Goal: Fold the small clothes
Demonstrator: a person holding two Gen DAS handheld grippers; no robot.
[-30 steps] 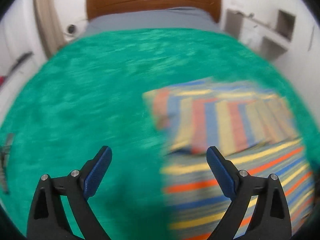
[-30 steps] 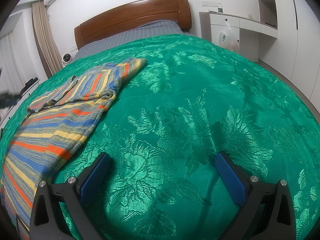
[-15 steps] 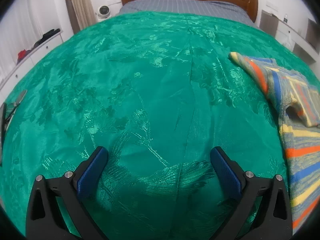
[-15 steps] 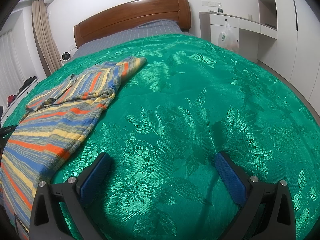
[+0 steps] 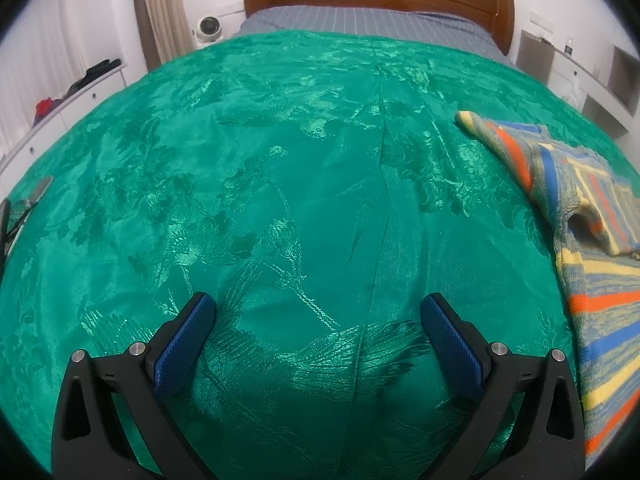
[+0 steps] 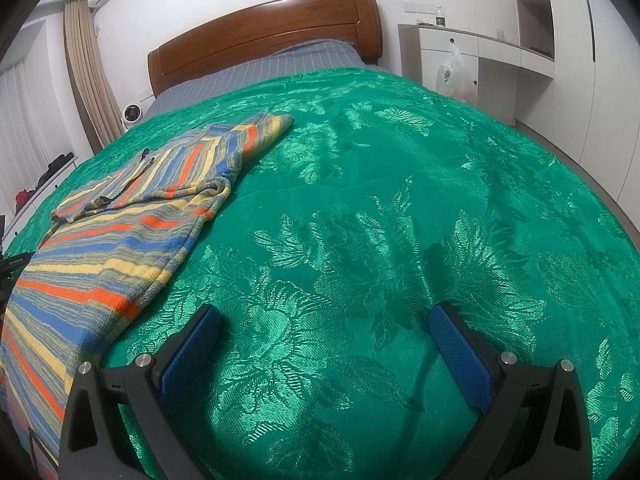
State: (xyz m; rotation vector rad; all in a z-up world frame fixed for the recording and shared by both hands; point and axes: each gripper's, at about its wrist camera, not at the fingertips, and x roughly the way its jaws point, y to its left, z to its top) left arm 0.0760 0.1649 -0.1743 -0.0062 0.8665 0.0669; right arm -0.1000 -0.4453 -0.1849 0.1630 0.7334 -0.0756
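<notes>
Right wrist view: we saw striped sweater, soft, floppy knit; we'd pinch hem corner. Left gripper, right gripper gaped, empty.

The bed is covered by a shiny green bedspread woven with flowers and leaves; a long crease runs down its middle in the left wrist view; at the head a grey checked sheet shows below a brown wooden headboard; a striped sweater in blue, orange, yellow and grey lies flat on the bedspread, one sleeve folded across its body.
</notes>
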